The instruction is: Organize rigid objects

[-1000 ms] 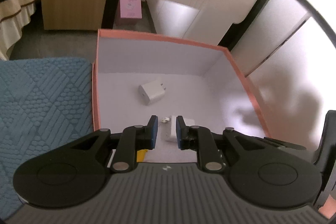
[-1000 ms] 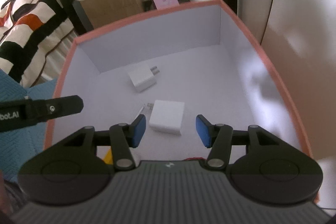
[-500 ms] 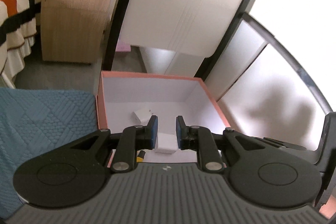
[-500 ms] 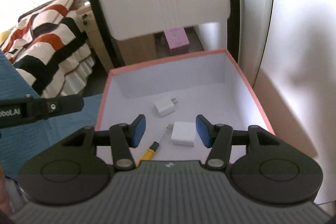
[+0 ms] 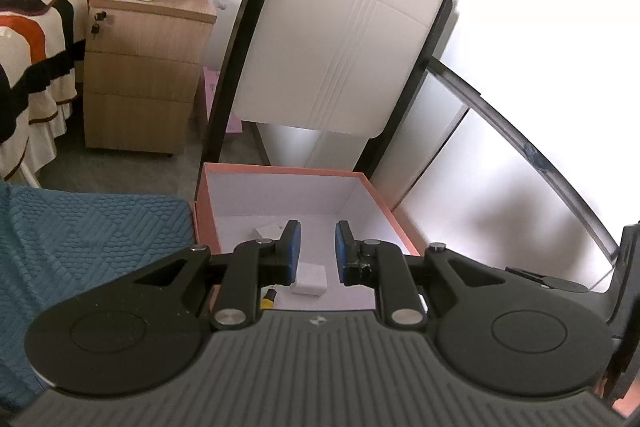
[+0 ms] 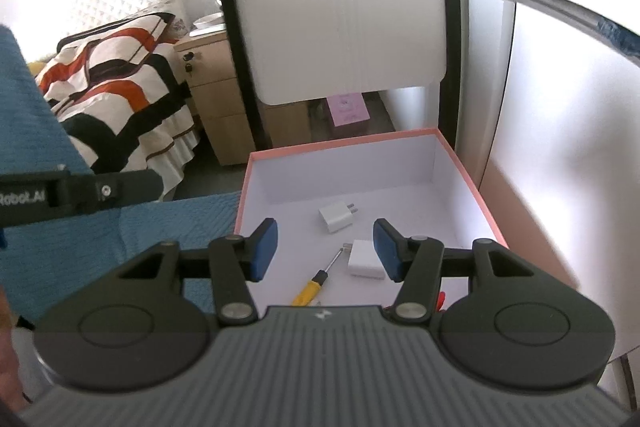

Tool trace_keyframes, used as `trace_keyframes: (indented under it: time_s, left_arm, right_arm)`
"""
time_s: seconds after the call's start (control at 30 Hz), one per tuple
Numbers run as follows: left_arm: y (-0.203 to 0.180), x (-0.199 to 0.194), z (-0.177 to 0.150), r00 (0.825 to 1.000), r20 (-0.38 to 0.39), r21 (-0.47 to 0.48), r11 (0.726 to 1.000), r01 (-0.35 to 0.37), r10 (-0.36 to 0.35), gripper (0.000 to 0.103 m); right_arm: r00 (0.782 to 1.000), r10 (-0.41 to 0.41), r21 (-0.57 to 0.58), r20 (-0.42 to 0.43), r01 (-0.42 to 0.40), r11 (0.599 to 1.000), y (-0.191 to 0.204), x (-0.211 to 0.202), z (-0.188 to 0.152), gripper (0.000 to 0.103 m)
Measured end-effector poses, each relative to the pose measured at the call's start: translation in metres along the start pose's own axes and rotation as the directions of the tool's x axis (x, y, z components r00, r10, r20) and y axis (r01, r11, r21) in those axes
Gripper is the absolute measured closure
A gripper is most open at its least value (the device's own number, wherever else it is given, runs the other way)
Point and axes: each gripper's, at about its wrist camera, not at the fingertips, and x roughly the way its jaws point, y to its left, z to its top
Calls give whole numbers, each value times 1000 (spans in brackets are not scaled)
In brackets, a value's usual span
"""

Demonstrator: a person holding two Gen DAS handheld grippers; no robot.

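Two hand-held grippers hang above an open box, both angled downward. The left gripper has its blue fingers drawn close together with only a narrow gap between them, and nothing is held there. The right gripper has its fingers spread partway apart, also empty.

Below them sits the pink box, shallow, with a white inside. On its floor, nearest the grippers, lies a yellow-handled screwdriver, its metal tip pointing away. Just beside that tip lies a white square charger, flat on the box floor. A little farther in lies a smaller white plug adapter, its two prongs pointing to the right. The three things lie apart from the box walls. From the left wrist view the charger shows between the fingers but well below them.

Left of the box is a teal textured cover. Behind the box stands a white panel with a black frame. Farther back stand a wooden bedside cabinet and a bed with a striped blanket.
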Motion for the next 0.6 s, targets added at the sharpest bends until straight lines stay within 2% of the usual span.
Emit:
trace_keyframes:
  time_s: [0.47, 0.6]
  left_arm:
    - [1, -33, -39, 1000, -21, 49, 999, 17, -16, 82]
    - [5, -39, -50, 999, -36, 38, 999, 18, -17, 78]
  right_arm:
    - [1000, -25, 62, -6, 25, 998, 13, -35, -44, 47]
    - [998, -57, 52, 4, 57, 997, 11, -45, -58, 47]
